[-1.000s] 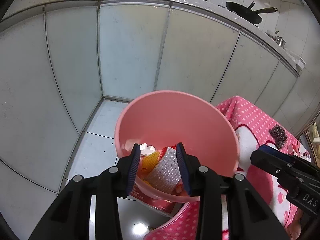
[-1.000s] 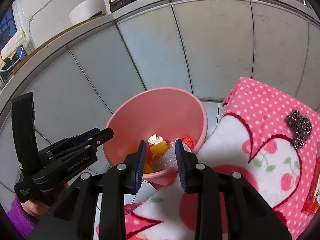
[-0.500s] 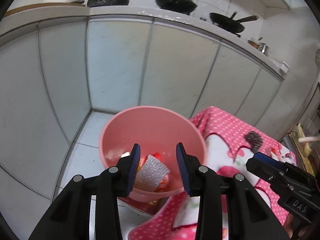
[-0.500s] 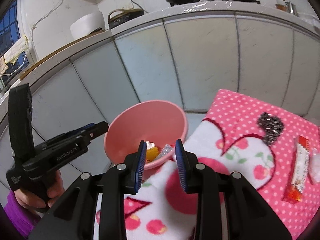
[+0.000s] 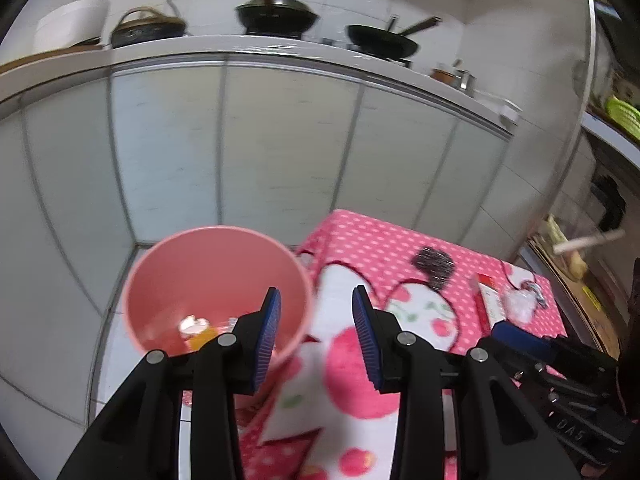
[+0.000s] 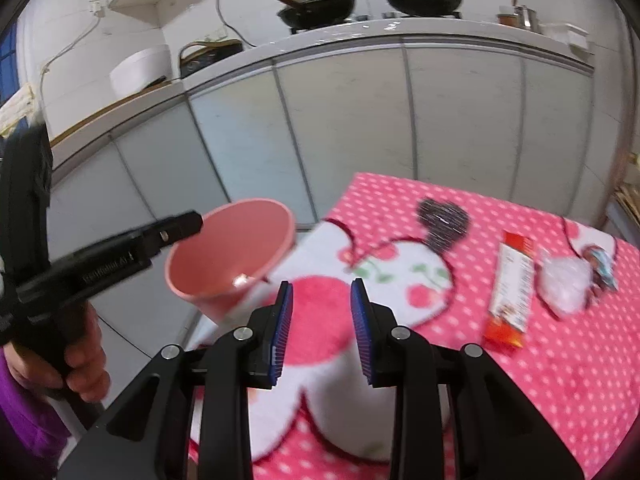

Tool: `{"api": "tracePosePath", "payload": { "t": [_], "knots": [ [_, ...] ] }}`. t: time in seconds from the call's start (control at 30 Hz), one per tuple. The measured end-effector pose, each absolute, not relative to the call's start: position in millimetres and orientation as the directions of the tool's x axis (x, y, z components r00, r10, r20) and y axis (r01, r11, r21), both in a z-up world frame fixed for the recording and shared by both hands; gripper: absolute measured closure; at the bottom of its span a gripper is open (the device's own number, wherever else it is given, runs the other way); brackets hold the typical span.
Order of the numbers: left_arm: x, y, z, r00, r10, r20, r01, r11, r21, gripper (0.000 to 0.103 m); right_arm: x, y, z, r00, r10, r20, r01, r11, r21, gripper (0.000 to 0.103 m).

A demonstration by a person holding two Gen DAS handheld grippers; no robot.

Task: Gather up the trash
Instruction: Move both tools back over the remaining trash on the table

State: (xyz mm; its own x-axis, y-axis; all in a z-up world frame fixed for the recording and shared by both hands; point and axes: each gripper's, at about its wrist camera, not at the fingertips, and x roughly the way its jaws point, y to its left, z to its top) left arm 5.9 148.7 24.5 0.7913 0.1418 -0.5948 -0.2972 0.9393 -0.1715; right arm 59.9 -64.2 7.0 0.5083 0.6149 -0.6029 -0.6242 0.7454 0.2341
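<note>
The pink bin (image 5: 216, 276) stands on the floor left of the table, with orange and white scraps at its bottom. My left gripper (image 5: 316, 332) hangs open above the bin's right rim, nothing between its blue pads. My right gripper (image 6: 320, 312) is open too, empty, over the pink dotted cloth (image 6: 460, 380). An orange-red packet (image 6: 510, 292), a crumpled clear wrapper (image 6: 564, 284) and a small colourful wrapper (image 6: 600, 268) lie on the cloth to its right. The packet (image 5: 490, 304) and clear wrapper (image 5: 518, 306) also show in the left wrist view, beyond the right gripper (image 5: 516, 338).
Pale cabinet doors (image 5: 280, 152) run behind the bin under a counter with pans (image 5: 276, 14). A dark patch (image 6: 442, 220) lies on the cloth. A hand (image 6: 84, 360) holds the left gripper (image 6: 180, 228) beside the bin (image 6: 232, 256).
Both grippers have drawn back and up from the bin and swung right. The bin looks smaller, and the packet and wrappers on the cloth have come into view.
</note>
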Motion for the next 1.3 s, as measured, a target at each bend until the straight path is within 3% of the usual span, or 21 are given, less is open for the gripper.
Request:
{"api": "tracePosePath", "payload": {
  "t": [0.7,0.93,1.3],
  "knots": [
    [84.6,-12.5,-4.5,0.762,-0.143,-0.632,0.112,0.99,-0.089,0.067,96.6,-243.0,-48.8,0.641,0.402,-0.654,-0.254,0.915,0.313,0.073],
    [122.1,-63.0,-15.2,0.711,-0.251,-0.657,0.227,0.966,-0.123,0.066,107.0,-270.2,-60.2,0.648,0.382,-0.659,-0.195,0.919,0.341,0.073],
    [187.8,-108.1,-38.3,0.668,-0.256,-0.698,0.243,0.963,-0.121,0.066,114.3,-284.5,-61.9,0.651,0.371,-0.662,-0.177,0.923,0.343,0.073]
  ]
}}
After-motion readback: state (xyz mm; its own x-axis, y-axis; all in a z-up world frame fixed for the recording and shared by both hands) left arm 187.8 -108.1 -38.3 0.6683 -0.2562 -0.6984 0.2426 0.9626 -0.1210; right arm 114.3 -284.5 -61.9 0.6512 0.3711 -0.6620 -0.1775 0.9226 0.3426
